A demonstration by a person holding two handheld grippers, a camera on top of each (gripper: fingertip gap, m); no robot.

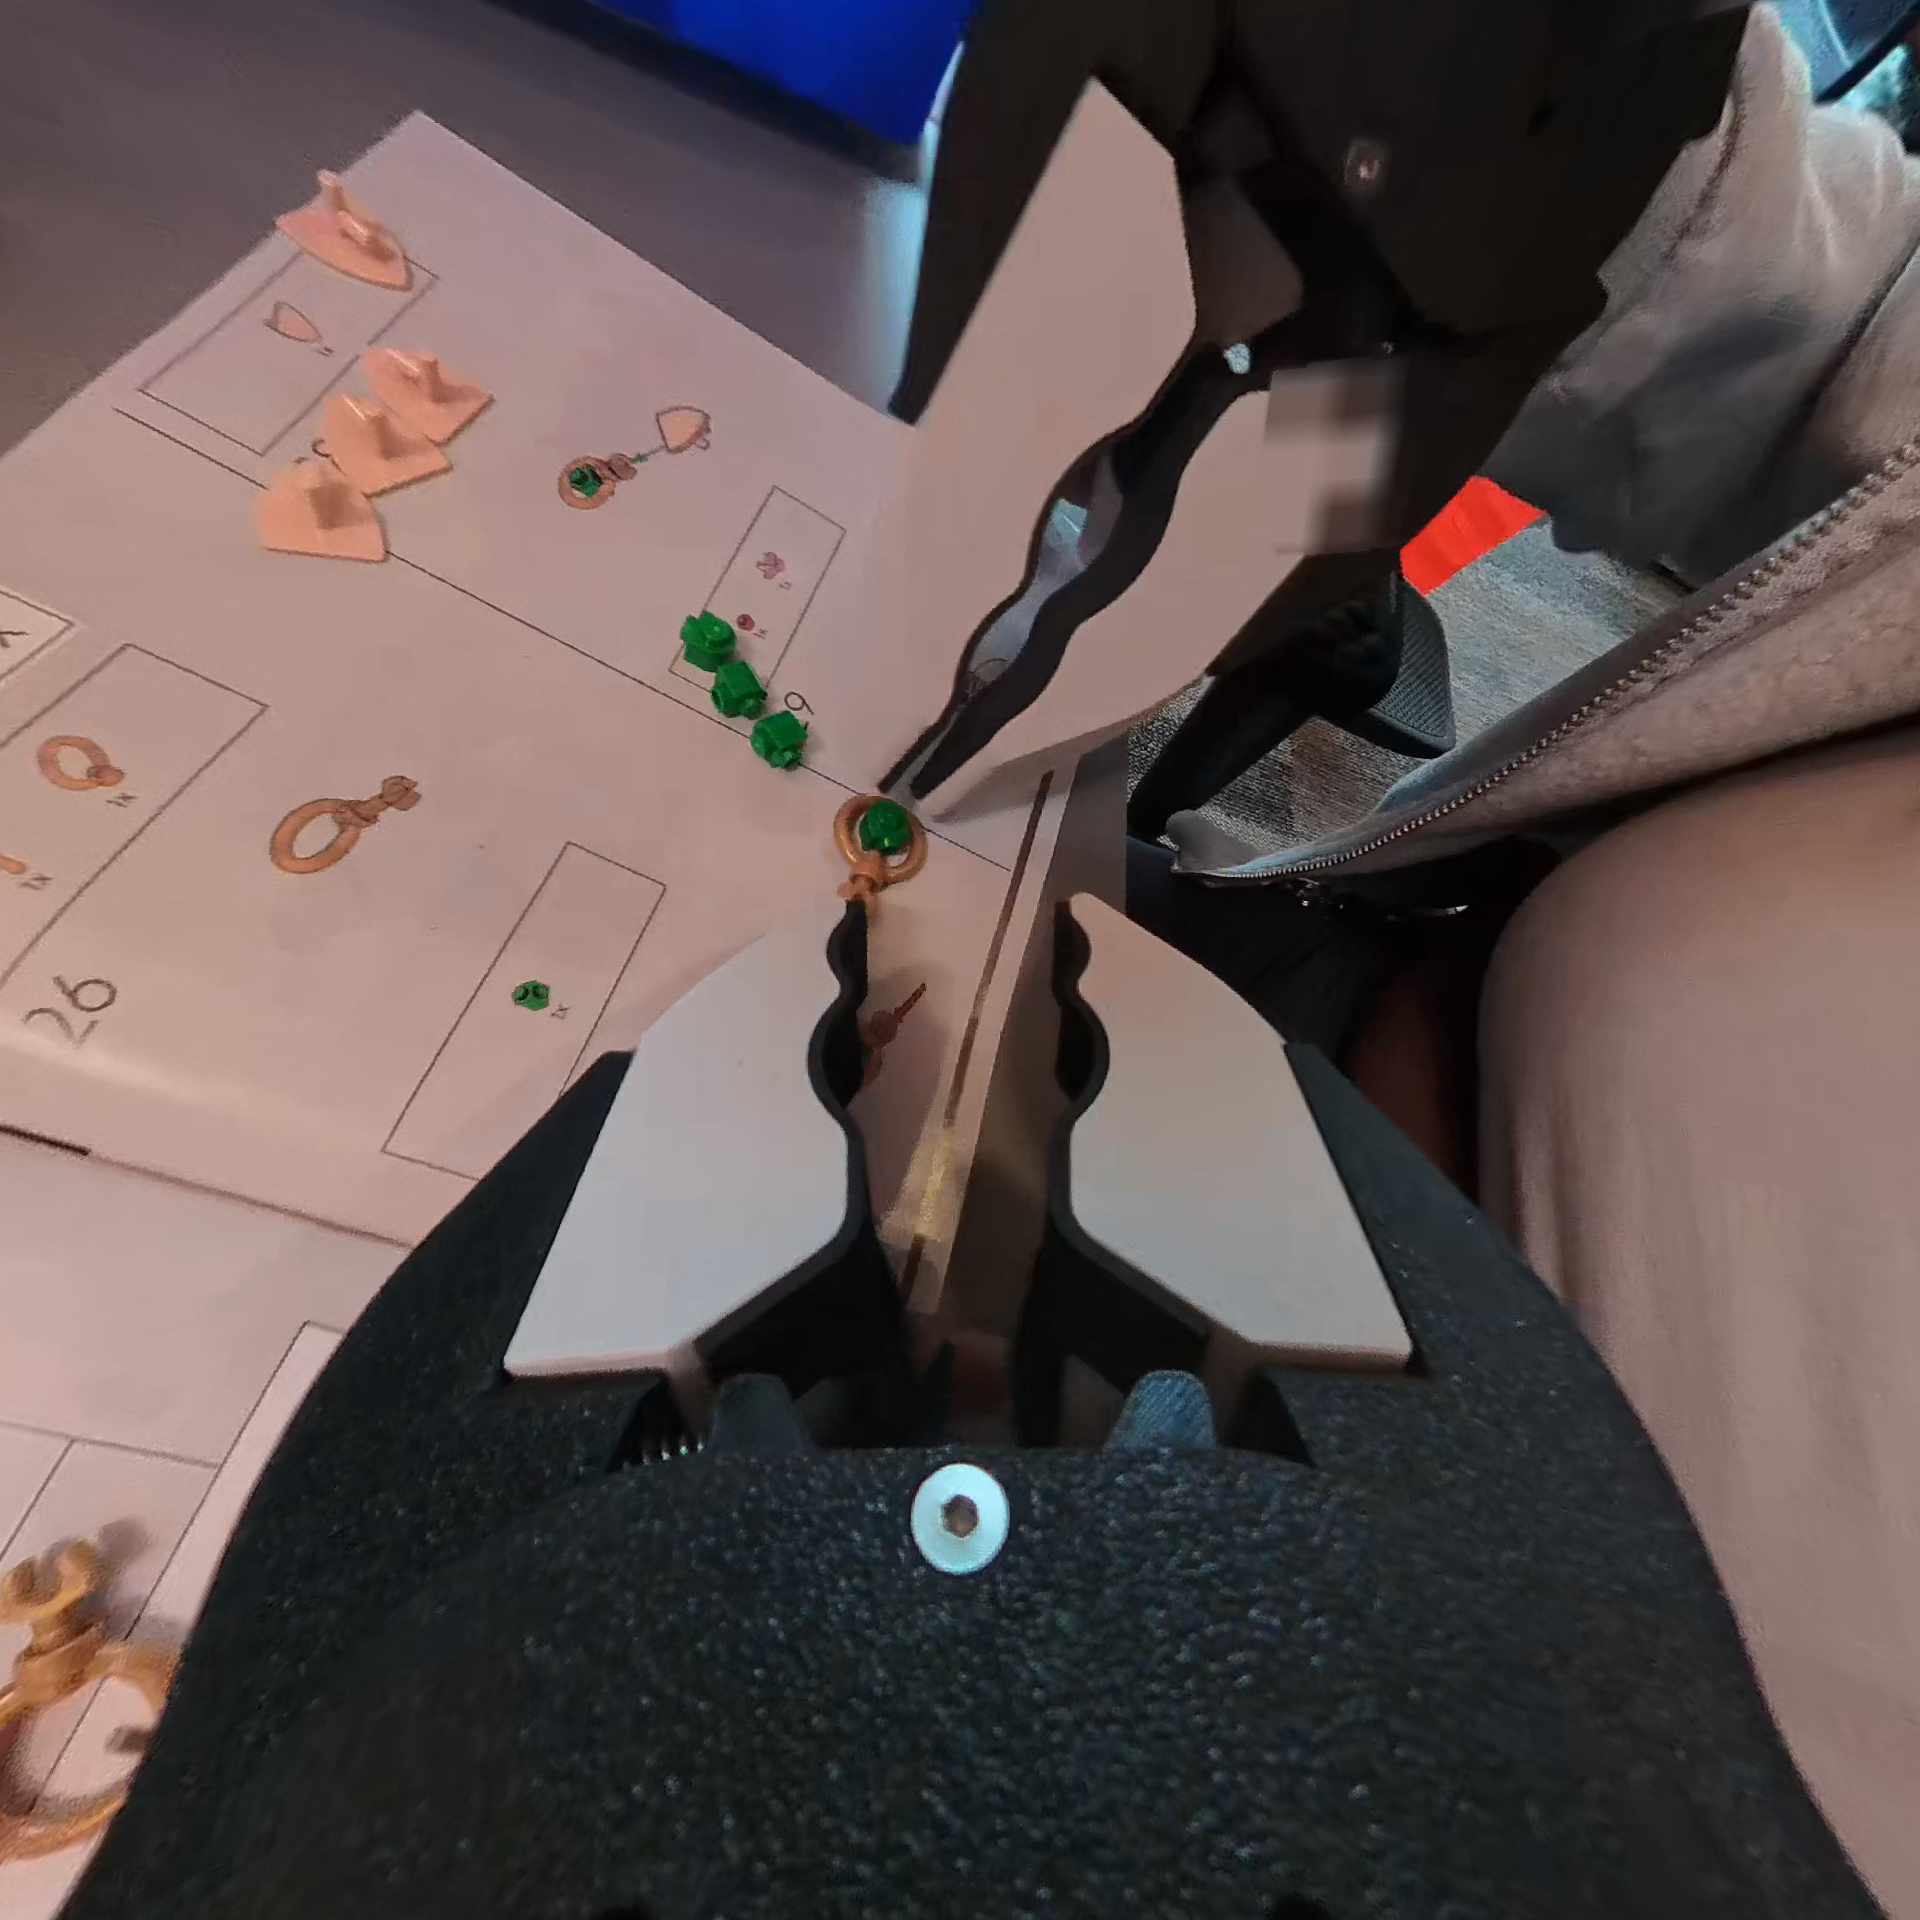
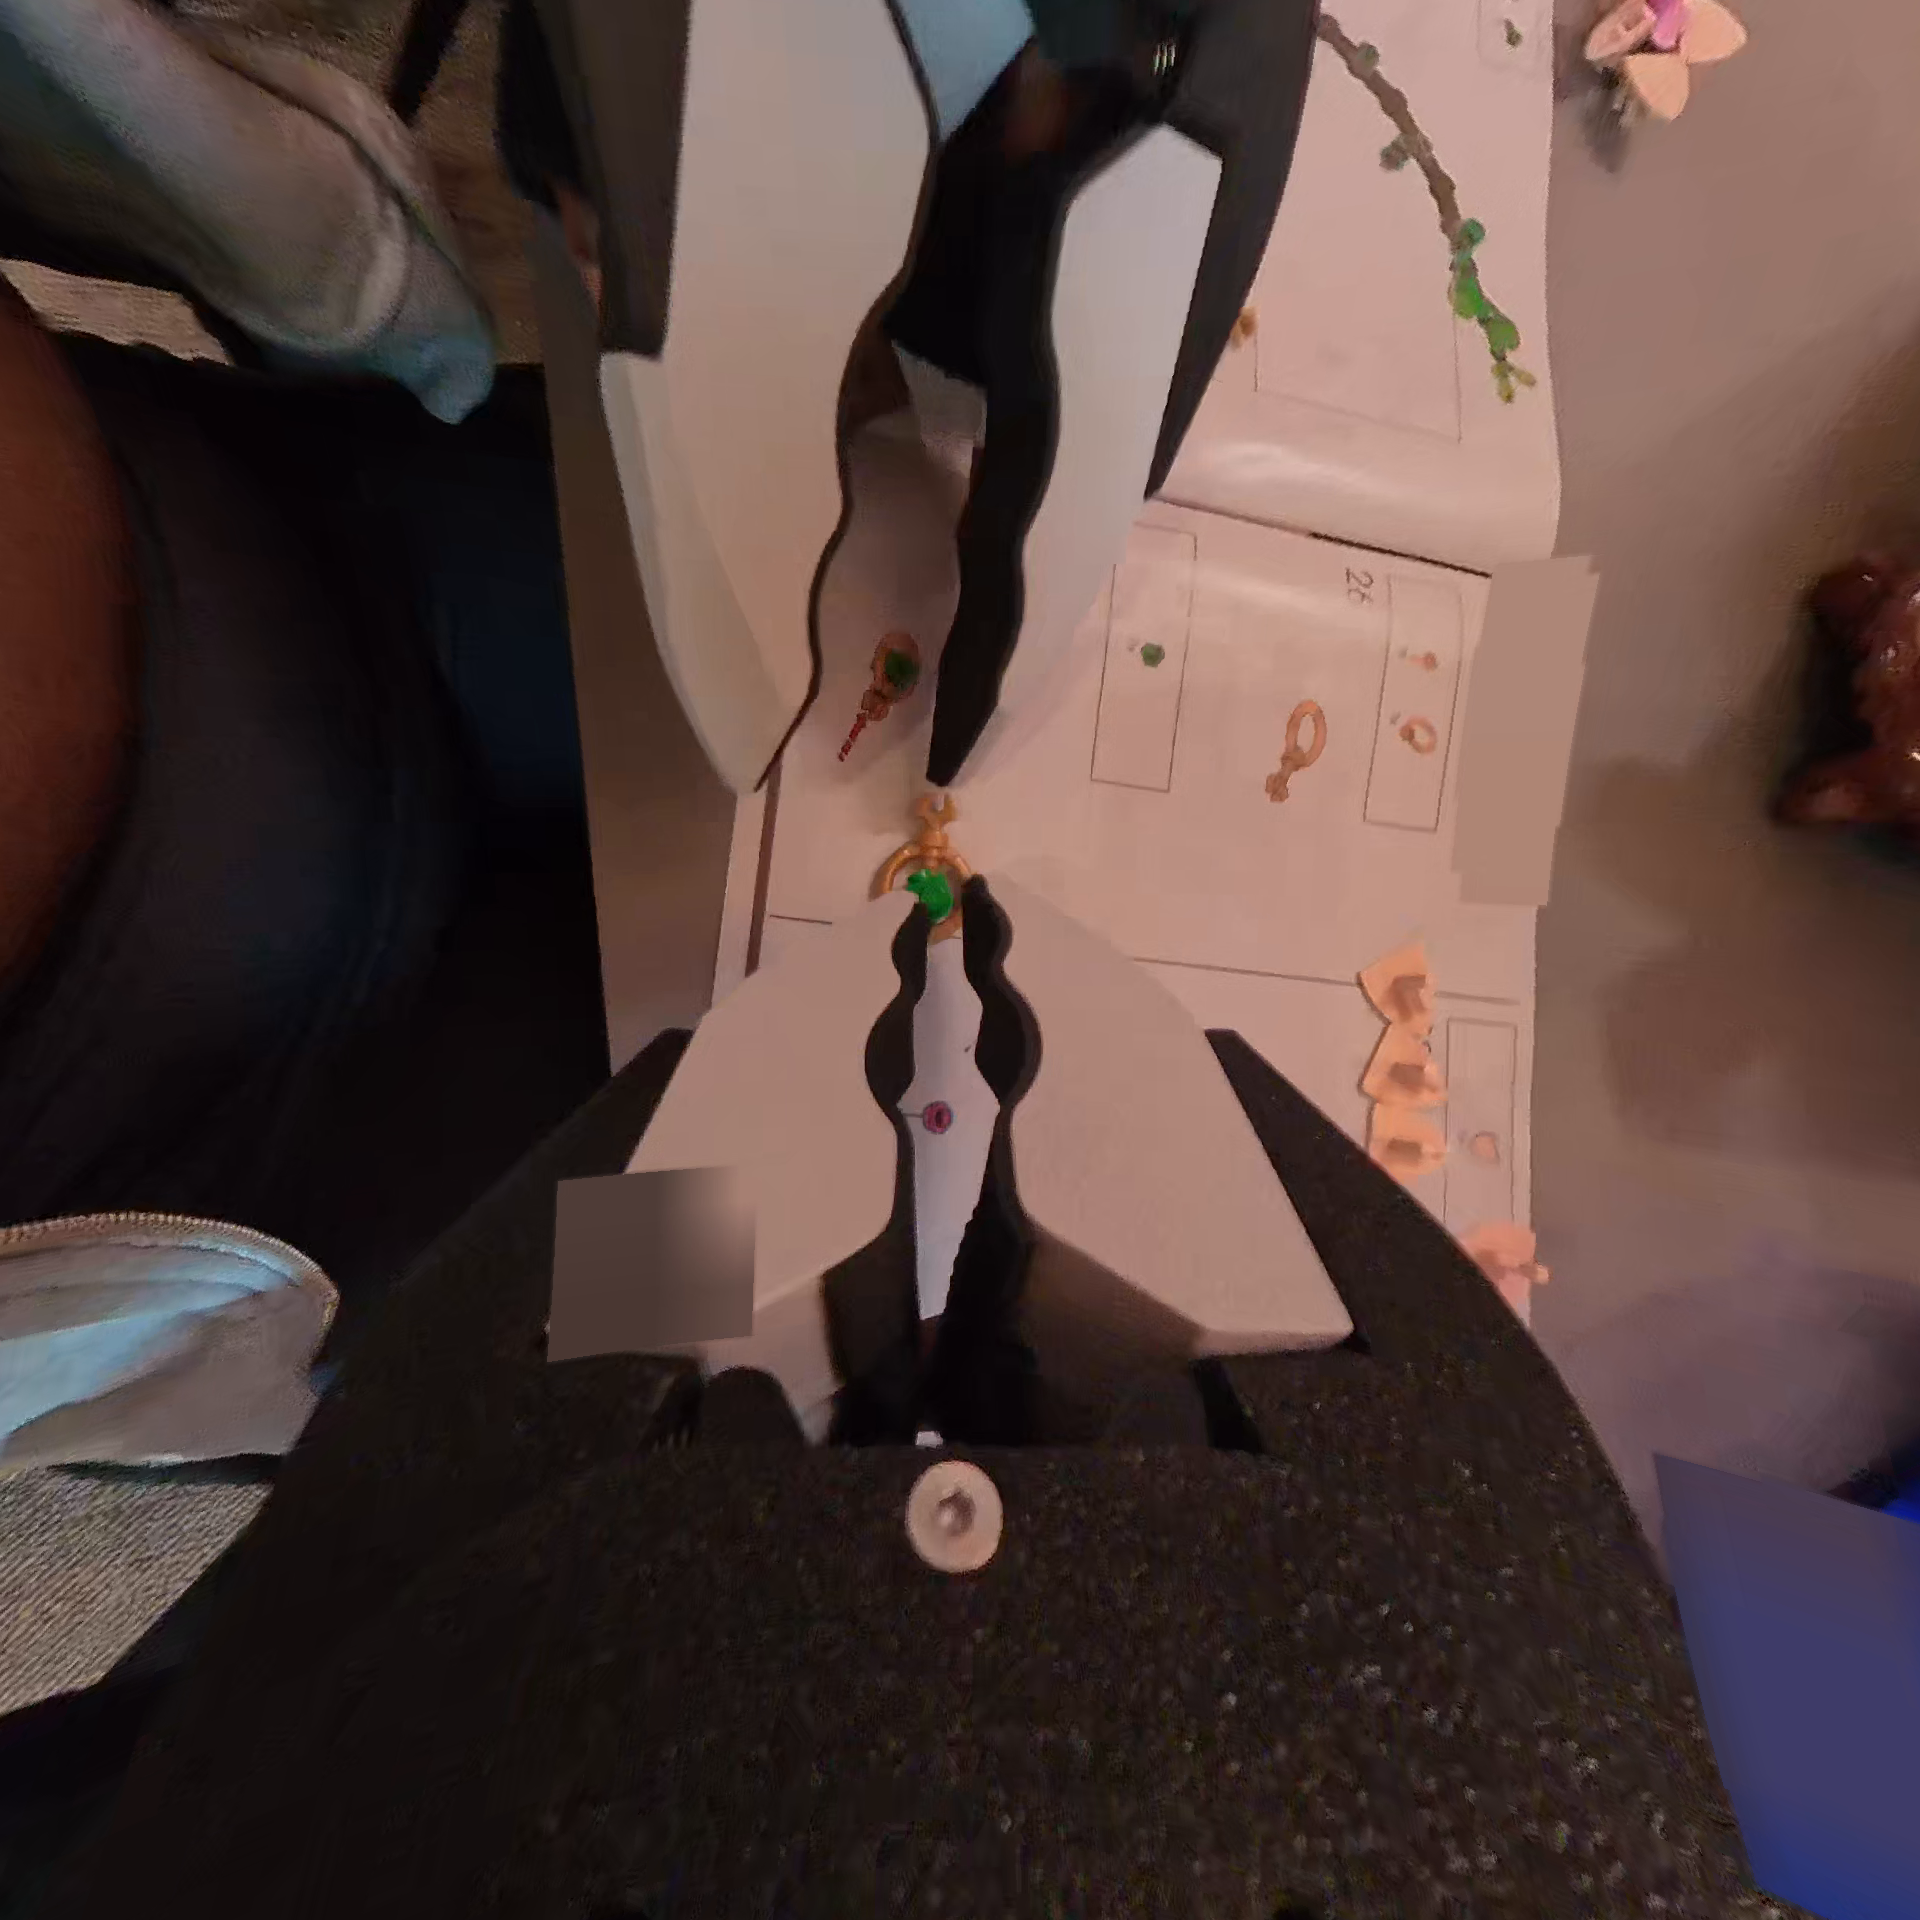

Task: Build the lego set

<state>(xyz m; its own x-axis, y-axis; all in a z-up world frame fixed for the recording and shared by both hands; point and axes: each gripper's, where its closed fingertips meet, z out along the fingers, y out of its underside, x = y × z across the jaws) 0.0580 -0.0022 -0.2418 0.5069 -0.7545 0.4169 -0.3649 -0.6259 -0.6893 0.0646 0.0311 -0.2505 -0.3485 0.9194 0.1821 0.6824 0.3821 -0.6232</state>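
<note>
A gold ring with a clip end (image 1: 854, 844) lies on the open instruction booklet (image 1: 499, 748) near the table's edge, with a small green piece (image 1: 883, 826) sitting in it. My left gripper (image 1: 961, 909) is open; one of its fingertips (image 1: 852, 920) touches the ring's clip end. My right gripper (image 1: 912, 784) comes in from the far side, fingers closed together, tips against the green piece. In the right wrist view, my right gripper (image 2: 945, 902) is at the green piece (image 2: 928, 891) inside the ring (image 2: 896, 868), and the left gripper (image 2: 854, 779) is opposite.
Three loose green pieces (image 1: 740, 688) and several pink petal pieces (image 1: 374, 426) lie on the booklet. Gold ring parts (image 1: 62, 1683) sit at lower left. A branch assembly (image 2: 1475, 281), a pink flower (image 2: 1662, 42) and brown pieces (image 2: 1860, 707) lie beyond. A person's lap (image 1: 1714, 1247) borders the table.
</note>
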